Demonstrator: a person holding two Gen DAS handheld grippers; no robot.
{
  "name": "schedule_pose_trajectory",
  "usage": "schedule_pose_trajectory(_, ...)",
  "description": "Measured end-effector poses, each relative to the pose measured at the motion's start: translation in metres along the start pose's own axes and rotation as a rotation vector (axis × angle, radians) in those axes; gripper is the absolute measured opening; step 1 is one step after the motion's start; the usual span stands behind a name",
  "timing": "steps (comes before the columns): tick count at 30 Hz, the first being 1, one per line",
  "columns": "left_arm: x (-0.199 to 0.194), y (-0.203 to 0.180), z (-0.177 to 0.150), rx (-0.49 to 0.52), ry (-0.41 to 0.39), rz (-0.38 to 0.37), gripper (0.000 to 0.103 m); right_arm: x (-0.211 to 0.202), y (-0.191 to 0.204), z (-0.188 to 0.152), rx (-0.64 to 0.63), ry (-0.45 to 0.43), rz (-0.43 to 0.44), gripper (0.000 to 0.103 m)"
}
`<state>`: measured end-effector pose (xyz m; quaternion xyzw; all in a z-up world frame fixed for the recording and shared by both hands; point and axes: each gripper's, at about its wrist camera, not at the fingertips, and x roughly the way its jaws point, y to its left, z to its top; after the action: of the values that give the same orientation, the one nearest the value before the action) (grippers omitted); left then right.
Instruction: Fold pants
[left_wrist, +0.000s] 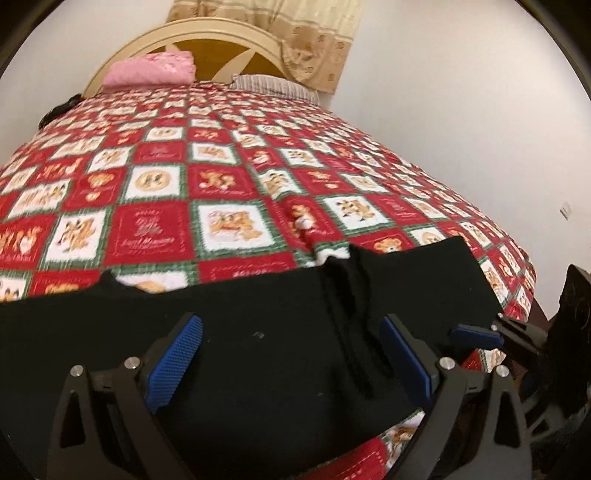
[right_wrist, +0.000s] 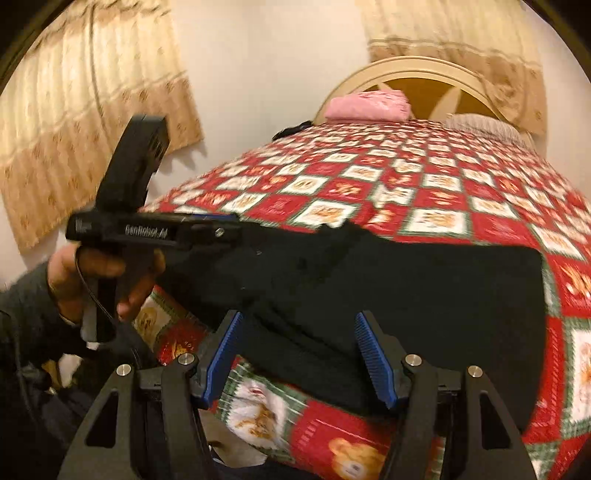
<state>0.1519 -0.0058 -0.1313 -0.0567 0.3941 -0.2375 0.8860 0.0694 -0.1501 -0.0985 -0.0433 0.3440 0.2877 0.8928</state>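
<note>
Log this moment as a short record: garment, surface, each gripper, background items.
garment: black fabric pants, lying flat near the bed's front edge
surface: red, white and green patchwork bedspread
left gripper: jaws open over the pants, nothing clamped
right gripper: jaws open over the pants, nothing clamped
background: folded pink cloth by the cream arched headboard; striped grey pillow; beige curtains
</note>
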Motion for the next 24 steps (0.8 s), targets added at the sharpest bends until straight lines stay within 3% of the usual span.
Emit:
schedule_pose_trajectory(4, 0.000, 0.002, -0.007, -0.016, 0.004, -0.021, 0.099, 0.023, 0.015, 0.005, -0.052, 0.008, -0.056, 0.063)
schedule_pose_trajectory(7, -0.001, 0.003, -0.008, -0.025, -0.001, -0.042, 0.099, 0.040, 0.013, 0.005, -0.066, 0.050, -0.119, 0.035)
schedule_pose_trajectory(8, -0.001, 0.003, -0.008, -0.026, -0.002, -0.045, 0.099, 0.044, 0.010, 0.004, -0.051, 0.064, -0.115, 0.021)
schedule_pose_trajectory(9, -0.001, 0.004, -0.008, -0.027, -0.004, -0.049, 0.099, 0.045, 0.008, 0.004, -0.039, 0.070, -0.102, 0.015)
schedule_pose_trajectory(22, 0.021, -0.019, 0.001, 0.005, 0.030, -0.125, 0.099, 0.031, 0.017, -0.006, -0.121, 0.073, -0.047, 0.013)
schedule_pose_trajectory(24, 0.026, -0.024, 0.002, 0.008, 0.040, -0.138, 0.097, 0.020, 0.012, -0.006, -0.110, 0.071, -0.048, 0.024)
